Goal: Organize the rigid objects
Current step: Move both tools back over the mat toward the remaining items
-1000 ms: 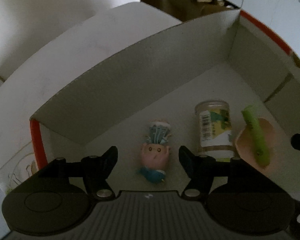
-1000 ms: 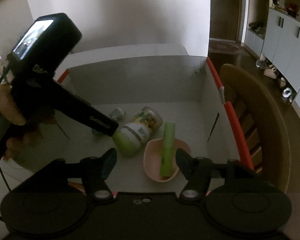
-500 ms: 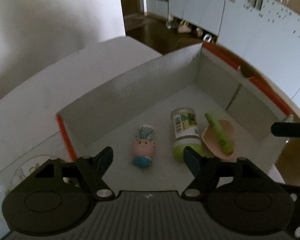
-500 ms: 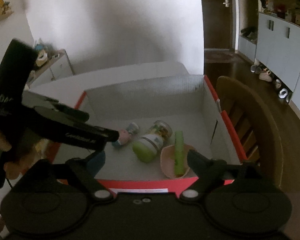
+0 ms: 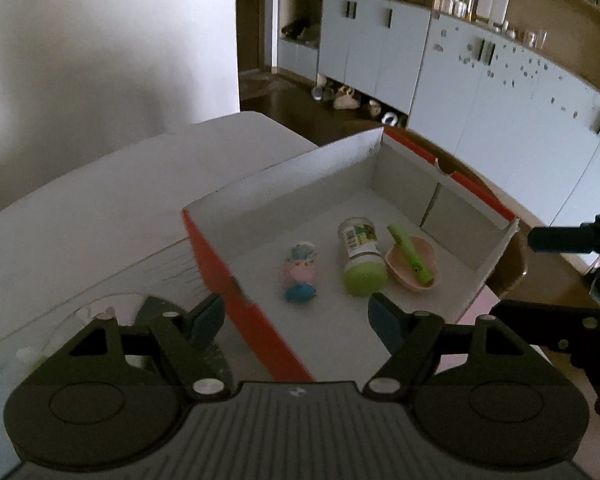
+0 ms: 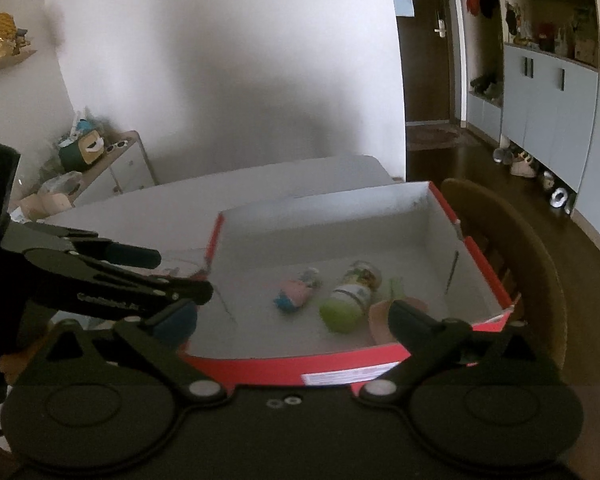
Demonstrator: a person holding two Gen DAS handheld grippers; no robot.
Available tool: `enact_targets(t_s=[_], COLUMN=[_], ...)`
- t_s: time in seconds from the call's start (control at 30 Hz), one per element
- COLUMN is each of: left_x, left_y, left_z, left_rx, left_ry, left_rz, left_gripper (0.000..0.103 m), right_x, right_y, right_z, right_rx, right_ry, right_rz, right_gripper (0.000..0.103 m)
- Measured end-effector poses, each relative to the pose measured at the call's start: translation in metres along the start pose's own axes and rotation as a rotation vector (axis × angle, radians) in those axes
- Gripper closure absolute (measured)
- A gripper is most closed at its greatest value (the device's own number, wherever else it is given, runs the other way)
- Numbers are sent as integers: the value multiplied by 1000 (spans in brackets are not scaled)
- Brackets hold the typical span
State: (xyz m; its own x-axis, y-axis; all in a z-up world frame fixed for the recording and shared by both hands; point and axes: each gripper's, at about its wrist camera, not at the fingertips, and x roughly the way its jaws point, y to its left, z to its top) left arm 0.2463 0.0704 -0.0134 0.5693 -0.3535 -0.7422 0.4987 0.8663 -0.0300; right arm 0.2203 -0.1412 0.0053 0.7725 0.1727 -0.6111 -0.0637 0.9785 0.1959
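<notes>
Red-and-white cardboard box (image 5: pixel 404 168) on the white counter (image 5: pixel 100 216), open top, four things lying on its floor already. Pig figurine (image 5: pixel 300 272) on its back at the left, green-capped jar (image 5: pixel 360 260) on its side just right of it, then a pink shell-shaped dish (image 5: pixel 416 254) with a green stick (image 5: pixel 410 250) resting across it. Same row in the right wrist view: figurine (image 6: pixel 296 290), jar (image 6: pixel 350 294), dish (image 6: pixel 380 316) half hidden behind a finger.

Looks mostly done, honestly. Nothing loose spotted on the counter, though most of it sits out of view, so can't rule out more items waiting.

Left tool (image 5: pixel 298 316) wide apart, nothing between the fingers, hanging over the near-left red wall. Right tool (image 6: pixel 292 312) with jaws opening, also empty, sitting above the near wall with the label sticker (image 6: pixel 348 374).

Room for moving: plenty of bare floor at the far side of the box and near the left wall. Walls stand tall, so best to come in from above. Wooden chair back (image 6: pixel 516 264) just beside the right wall, tight on that side. Both tools near each other over the near-left corner, so worth watching for a bump.
</notes>
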Motion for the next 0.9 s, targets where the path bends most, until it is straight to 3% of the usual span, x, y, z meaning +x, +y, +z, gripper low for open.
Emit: enact_targets(t_s=[0.43,0.73,0.9], left_x=[-67,-86,-91], left_y=[67,127,160], left_z=[-46,-80,-102], left_rx=[-75,-107,-132], left_ry=[-72,-73,-87], left_rz=[-3,41,53], left_gripper=[24,19,4], right_x=[1,27,43], right_y=[84,135,157], right_z=[-14,-26,-32], right_rx=[-30,-56,-64], right_ry=[5,49,70], right_rz=[21,55,52], right_gripper=[1,1,1])
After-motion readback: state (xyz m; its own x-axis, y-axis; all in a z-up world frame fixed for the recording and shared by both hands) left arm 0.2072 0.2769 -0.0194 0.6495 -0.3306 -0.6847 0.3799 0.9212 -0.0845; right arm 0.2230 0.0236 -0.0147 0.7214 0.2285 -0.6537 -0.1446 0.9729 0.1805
